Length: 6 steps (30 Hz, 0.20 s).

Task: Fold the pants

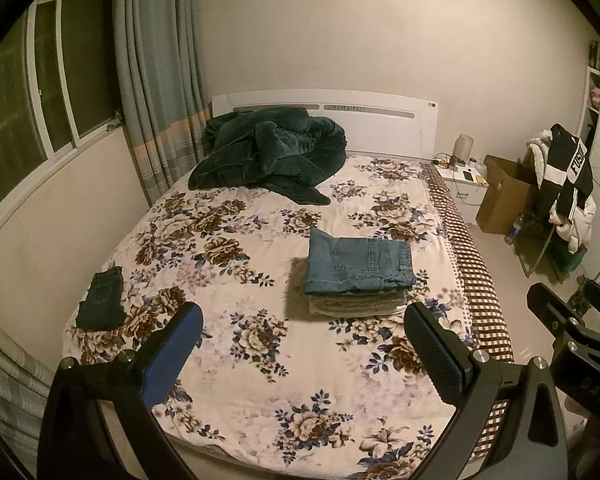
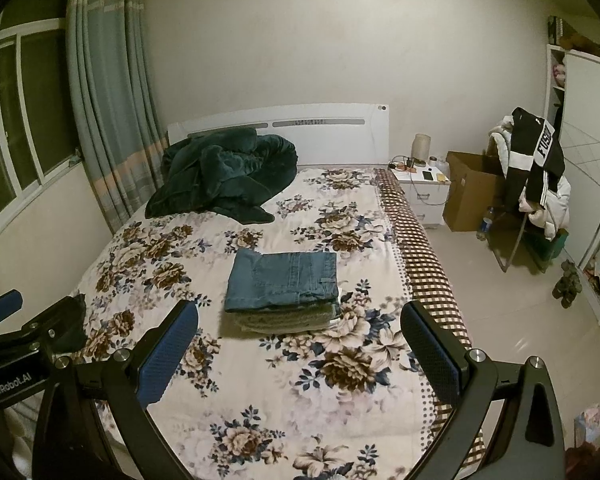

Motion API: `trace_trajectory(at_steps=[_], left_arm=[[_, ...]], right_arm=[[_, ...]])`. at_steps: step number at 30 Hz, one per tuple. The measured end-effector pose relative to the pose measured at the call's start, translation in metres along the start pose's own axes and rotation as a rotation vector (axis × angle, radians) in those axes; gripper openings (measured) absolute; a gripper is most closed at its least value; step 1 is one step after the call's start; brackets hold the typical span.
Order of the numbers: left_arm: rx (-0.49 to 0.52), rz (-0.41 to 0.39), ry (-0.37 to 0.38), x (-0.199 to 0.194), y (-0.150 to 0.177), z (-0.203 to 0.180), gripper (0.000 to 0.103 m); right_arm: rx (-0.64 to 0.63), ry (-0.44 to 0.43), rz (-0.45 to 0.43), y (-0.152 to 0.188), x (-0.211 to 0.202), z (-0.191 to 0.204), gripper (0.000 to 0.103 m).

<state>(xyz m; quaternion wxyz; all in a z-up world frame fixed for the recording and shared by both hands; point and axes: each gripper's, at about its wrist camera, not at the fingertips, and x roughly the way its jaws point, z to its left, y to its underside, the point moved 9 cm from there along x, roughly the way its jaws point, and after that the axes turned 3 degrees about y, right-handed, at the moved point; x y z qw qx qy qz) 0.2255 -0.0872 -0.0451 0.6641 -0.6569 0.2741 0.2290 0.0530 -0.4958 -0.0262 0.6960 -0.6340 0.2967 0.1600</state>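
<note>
Folded blue jeans [image 1: 356, 266] lie on top of a stack of folded clothes [image 1: 352, 304] on the floral bed [image 1: 240, 360]; they also show in the right wrist view [image 2: 284, 280]. A small dark folded pair of pants [image 1: 102, 300] lies at the bed's left edge. My left gripper [image 1: 304, 344] is open and empty, held above the bed in front of the stack. My right gripper [image 2: 300, 344] is open and empty, also short of the stack. The right gripper also shows at the right edge of the left wrist view [image 1: 572, 320].
A rumpled dark green blanket [image 1: 268, 152] lies by the white headboard [image 1: 332, 116]. Window and curtain [image 1: 156, 80] stand left. A nightstand [image 1: 464, 184], a cardboard box [image 1: 504, 196] and a chair heaped with clothes [image 1: 564, 184] stand right of the bed.
</note>
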Motion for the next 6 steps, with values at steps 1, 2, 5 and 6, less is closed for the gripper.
trace_trajectory(at_steps=[1, 2, 5, 6], left_arm=[[-0.003, 0.001, 0.001, -0.0002, 0.0003, 0.0002, 0.103], [0.000, -0.002, 0.001, 0.0003, 0.0001, -0.0013, 0.103], [-0.002, -0.005, 0.000, -0.0003, 0.0004, 0.0013, 0.103], [-0.004, -0.004, 0.007, -0.0006, 0.0009, 0.0022, 0.103]], right_arm=[[-0.001, -0.001, 0.000, -0.0002, -0.0001, 0.0000, 0.103], [-0.001, 0.001, 0.001, 0.0001, -0.0003, -0.0001, 0.103], [0.000, 0.000, 0.001, -0.0012, -0.0003, 0.0002, 0.103], [0.000, 0.000, 0.000, -0.0019, -0.0004, 0.0002, 0.103]])
